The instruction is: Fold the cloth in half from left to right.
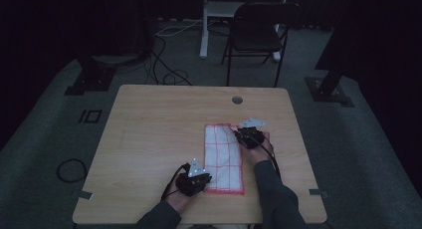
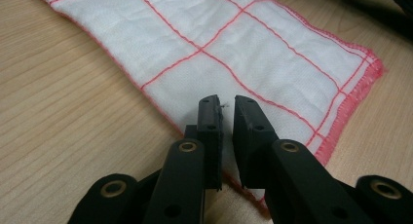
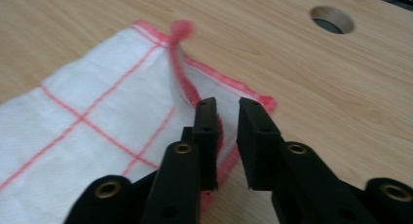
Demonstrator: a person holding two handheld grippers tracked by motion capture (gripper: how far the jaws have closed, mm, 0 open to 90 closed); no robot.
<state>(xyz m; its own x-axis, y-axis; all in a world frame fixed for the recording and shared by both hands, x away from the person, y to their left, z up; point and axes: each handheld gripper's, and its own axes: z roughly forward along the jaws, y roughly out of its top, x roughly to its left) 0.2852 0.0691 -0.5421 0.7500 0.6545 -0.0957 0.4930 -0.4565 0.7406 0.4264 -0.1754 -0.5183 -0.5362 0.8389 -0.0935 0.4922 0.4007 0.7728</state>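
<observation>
The cloth (image 1: 224,159) lies folded lengthwise right of centre on the surface (image 1: 149,139); another fold seems left. Left claw (image 2: 223,104) and right claw (image 3: 228,107) both released, gripping nothing

No text, label or number can be read anywhere (cloth (image 2: 243,44) bears plain red lines).

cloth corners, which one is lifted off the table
The far right corner of the cloth, by the right gripper: it stands up in a peak, while the near corner lies flat.
</observation>
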